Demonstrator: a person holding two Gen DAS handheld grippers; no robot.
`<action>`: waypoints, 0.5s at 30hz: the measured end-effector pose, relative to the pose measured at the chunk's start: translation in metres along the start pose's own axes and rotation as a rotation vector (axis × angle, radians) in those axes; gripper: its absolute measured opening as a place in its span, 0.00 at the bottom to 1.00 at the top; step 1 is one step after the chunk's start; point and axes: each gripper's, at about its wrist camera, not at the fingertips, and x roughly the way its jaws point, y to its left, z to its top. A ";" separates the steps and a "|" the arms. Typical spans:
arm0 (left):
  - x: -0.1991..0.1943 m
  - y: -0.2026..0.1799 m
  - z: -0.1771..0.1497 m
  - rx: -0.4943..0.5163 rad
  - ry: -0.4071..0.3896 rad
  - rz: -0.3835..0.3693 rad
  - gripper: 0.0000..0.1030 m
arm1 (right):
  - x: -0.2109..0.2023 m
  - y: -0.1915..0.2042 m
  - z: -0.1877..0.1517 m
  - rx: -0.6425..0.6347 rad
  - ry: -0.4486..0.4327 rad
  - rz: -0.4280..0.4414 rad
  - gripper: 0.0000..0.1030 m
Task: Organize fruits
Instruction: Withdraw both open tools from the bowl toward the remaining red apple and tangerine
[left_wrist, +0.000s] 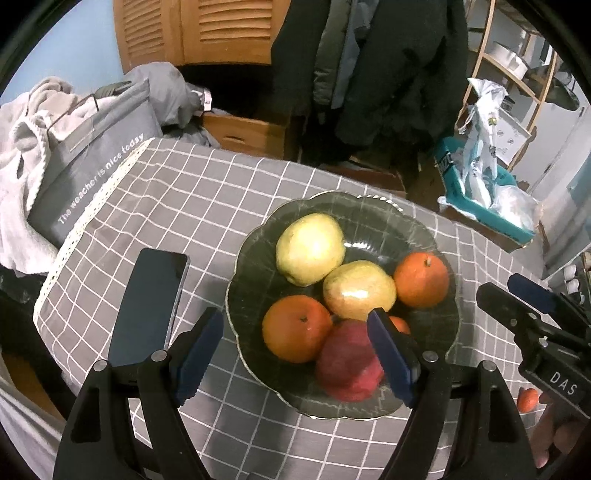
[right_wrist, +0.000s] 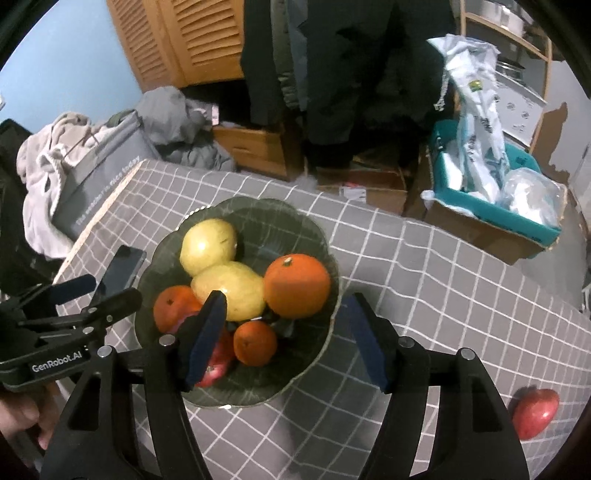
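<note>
right gripper (right_wrist: 284, 339): jaws apart and empty, hanging over the near rim of the bowl; the small orange sits in the bowl below the gap, not pinched by either pad.
left gripper (left_wrist: 295, 350): jaws wide and empty, poised over the near left edge of the bowl, its right pad in front of the red apple in the bowl.
loose red apple (right_wrist: 535, 413): lies on the bench cloth, outside the bowl, low and to the right of the right gripper, well apart from the bowl's rim; roundish, so no long axis to line up with.
nearer hand: by my reading the right one, since the loose apple shows only in the right wrist view, on that gripper's outer side.
small orange (right_wrist: 255, 342): nearest fruit in the bowl, touching the red apple beside it.
red apple in the bowl (left_wrist: 349, 363): at the near edge, partly under the oranges.
bowl (left_wrist: 251, 236): dark, scalloped; also holds two yellow-green fruits and two larger oranges.
phone (left_wrist: 147, 306): flat on the bench, left of the bowl.
likely next move: swing the right gripper right and down to the loose apple.
</note>
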 end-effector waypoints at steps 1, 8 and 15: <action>-0.003 -0.002 0.001 0.003 -0.008 -0.005 0.79 | -0.005 -0.002 0.000 0.004 -0.007 -0.009 0.67; -0.021 -0.019 0.003 0.022 -0.045 -0.031 0.84 | -0.043 -0.021 -0.001 0.035 -0.081 -0.073 0.77; -0.043 -0.040 0.006 0.059 -0.088 -0.065 0.84 | -0.081 -0.041 -0.005 0.048 -0.136 -0.153 0.81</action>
